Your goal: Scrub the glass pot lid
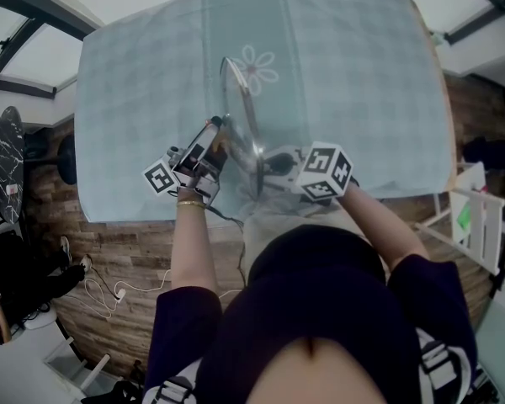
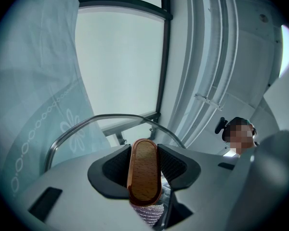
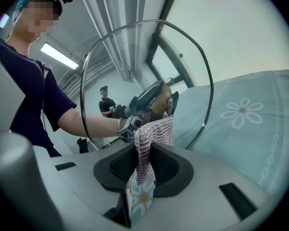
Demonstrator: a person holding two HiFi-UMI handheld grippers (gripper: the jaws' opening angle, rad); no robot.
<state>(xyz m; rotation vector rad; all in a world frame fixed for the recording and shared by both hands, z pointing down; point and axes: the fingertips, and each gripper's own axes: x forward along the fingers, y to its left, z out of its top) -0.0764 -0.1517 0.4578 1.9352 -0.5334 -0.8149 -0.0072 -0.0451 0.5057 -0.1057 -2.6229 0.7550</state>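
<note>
Well, the glass lid [image 1: 240, 116] stands upright near the table's [image 1: 362, 74] front edge. My left gripper [image 2: 143, 162] is clamped on its wooden knob [image 2: 143, 172], and my right gripper [image 3: 143, 165] pinches a mesh scrubber [image 3: 153, 136] at the glass. Open tablecloth lies beyond. A white rack [image 1: 480, 217] stands off the right corner.

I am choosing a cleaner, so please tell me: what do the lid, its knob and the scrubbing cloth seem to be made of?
The lid: clear glass, the room shows through; shiny metal-looking rim. The knob: wood, visible grain, smooth brown edge. The scrubbing cloth: knitted mesh with silvery glint, possibly metallic thread.
</note>
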